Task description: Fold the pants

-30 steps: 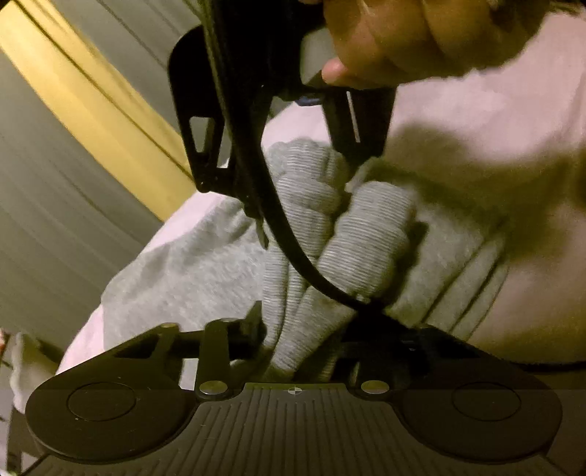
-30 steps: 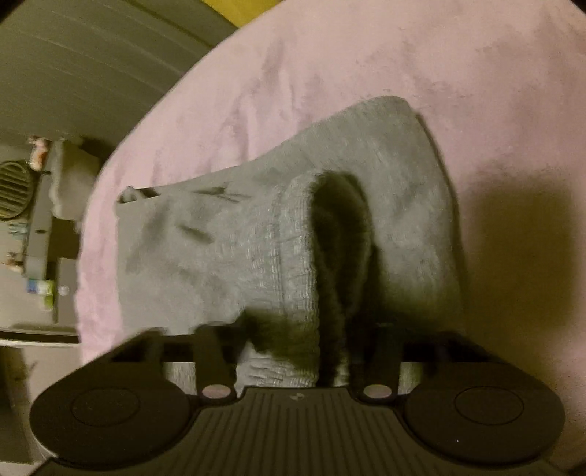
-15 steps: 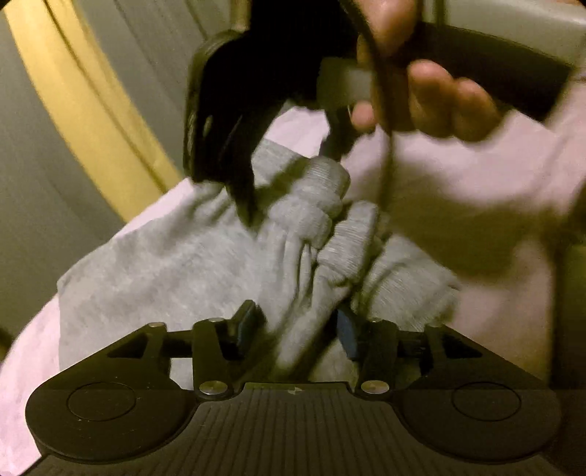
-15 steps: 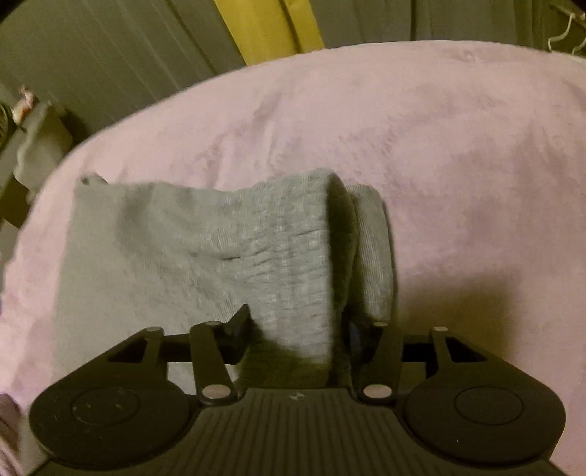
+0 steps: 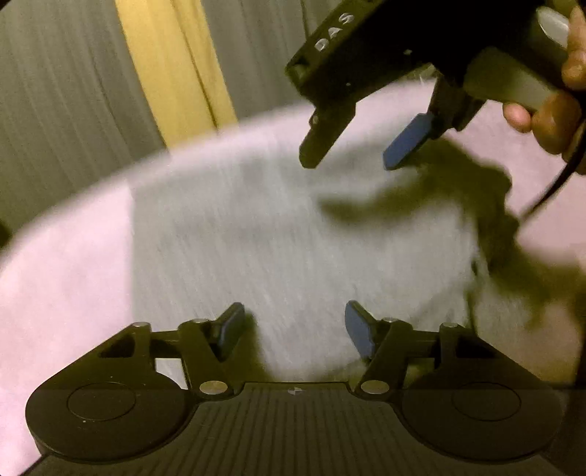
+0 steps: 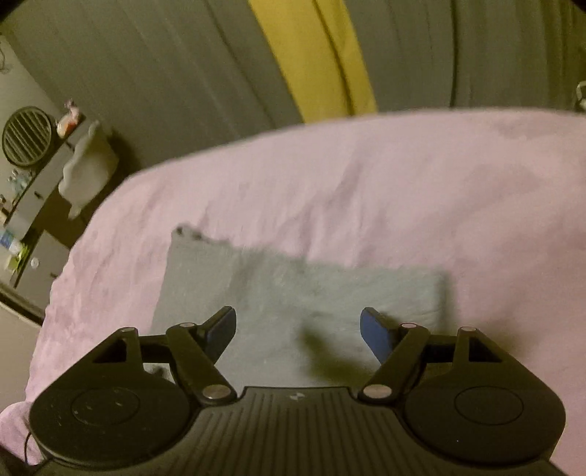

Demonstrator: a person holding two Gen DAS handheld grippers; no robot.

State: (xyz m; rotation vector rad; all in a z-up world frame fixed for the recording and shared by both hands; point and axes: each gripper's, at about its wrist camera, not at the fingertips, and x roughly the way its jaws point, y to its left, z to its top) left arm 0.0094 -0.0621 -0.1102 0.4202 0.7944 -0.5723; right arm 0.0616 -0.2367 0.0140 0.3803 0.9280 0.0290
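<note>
Your left gripper (image 5: 295, 326) has just been spreading its jaws; they stand apart with nothing pinched, the grey fleece pants (image 5: 293, 234) lying below and between the two blue pads. Your right gripper (image 6: 297, 329) has done the same: jaws parted, no cloth between them. From the left wrist it also shows at one o'clock (image 5: 348, 153), raised clear of the fabric, with your hand (image 5: 553, 117) on its handle and a black cable (image 5: 549, 186) trailing at three o'clock.

Count one pair of pants, folded into a flat rectangle, lying at the middle of the pale pink plush blanket (image 6: 403, 190). Two grippers, one visible hand.

White raised letters "DAS" (image 5: 335, 31) are readable on the right gripper's black body.

Behind the blanket, at twelve o'clock, hangs one yellow curtain strip (image 6: 315, 58) between grey curtains (image 6: 146, 73). At nine o'clock a grey cabinet (image 6: 40, 205) carries a round slatted fan (image 6: 26, 136) and small items too blurred to identify.
</note>
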